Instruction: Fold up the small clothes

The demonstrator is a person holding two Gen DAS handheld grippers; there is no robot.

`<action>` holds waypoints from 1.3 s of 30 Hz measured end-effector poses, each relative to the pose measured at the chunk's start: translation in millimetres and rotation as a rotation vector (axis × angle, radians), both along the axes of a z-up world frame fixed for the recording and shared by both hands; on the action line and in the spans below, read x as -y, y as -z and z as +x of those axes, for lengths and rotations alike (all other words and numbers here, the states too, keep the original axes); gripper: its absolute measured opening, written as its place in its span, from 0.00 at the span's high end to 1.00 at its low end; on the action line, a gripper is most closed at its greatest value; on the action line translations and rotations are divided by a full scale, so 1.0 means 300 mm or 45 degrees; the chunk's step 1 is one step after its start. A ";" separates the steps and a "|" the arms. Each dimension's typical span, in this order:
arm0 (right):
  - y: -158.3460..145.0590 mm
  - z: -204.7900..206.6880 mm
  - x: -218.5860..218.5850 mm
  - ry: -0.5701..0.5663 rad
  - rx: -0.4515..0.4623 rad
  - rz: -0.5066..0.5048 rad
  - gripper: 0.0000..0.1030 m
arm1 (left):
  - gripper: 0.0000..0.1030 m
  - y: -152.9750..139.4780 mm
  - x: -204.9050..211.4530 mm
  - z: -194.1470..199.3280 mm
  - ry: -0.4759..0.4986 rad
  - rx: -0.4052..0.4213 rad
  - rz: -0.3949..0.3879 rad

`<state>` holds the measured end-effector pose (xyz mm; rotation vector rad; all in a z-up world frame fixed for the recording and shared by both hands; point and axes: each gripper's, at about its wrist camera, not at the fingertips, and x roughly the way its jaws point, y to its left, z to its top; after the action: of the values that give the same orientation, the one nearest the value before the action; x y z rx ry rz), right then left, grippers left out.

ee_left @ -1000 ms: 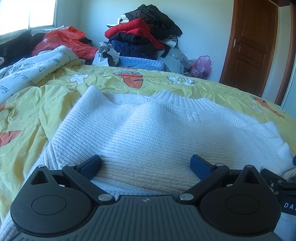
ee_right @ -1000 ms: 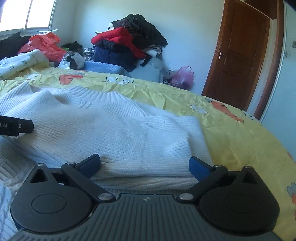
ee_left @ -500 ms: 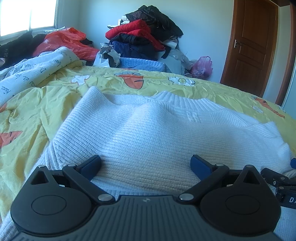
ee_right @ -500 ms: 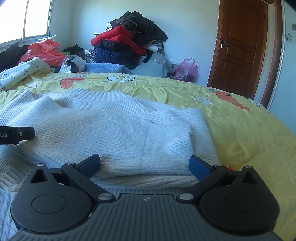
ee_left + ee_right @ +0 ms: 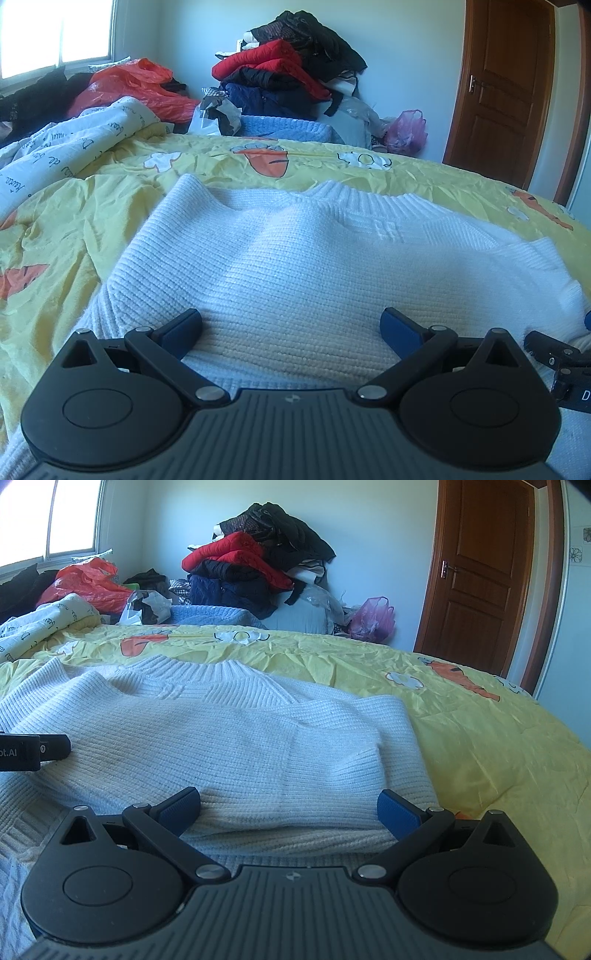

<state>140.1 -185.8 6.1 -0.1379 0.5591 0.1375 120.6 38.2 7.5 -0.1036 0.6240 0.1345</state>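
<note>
A white ribbed knit sweater (image 5: 303,266) lies on the yellow bedspread (image 5: 74,206), collar toward the far side, sleeves folded in over its body. My left gripper (image 5: 291,328) is open, low over the sweater's near left part, blue pads wide apart. My right gripper (image 5: 290,808) is open over the sweater (image 5: 229,738) near the folded right sleeve cuff (image 5: 340,760). Each gripper's body shows at the edge of the other's view.
A heap of red, black and navy clothes (image 5: 284,74) is piled against the far wall. A printed white quilt (image 5: 62,147) and orange plastic bag (image 5: 133,85) lie at far left. A pink bag (image 5: 406,129) and brown door (image 5: 506,85) are at right.
The right gripper has swung slightly, so the bed looks more level and the sweater sits squarer in its view. The left gripper has hardly moved. Both stay open.
</note>
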 end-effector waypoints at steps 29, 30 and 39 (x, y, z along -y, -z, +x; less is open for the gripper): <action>0.008 -0.218 0.047 -0.099 -0.187 0.113 0.00 | 0.00 0.000 0.000 -0.001 0.000 -0.008 -0.007; 0.008 -0.216 0.047 -0.098 -0.189 0.113 0.00 | 0.00 0.000 0.003 -0.003 0.005 -0.020 0.012; 0.014 -0.207 0.037 -0.095 -0.189 0.089 0.00 | 0.00 0.007 0.011 -0.246 0.095 -0.127 0.039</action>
<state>78.2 -196.9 2.0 -0.0808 0.6967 0.2414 46.6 34.8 5.5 -0.0440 0.7242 0.0776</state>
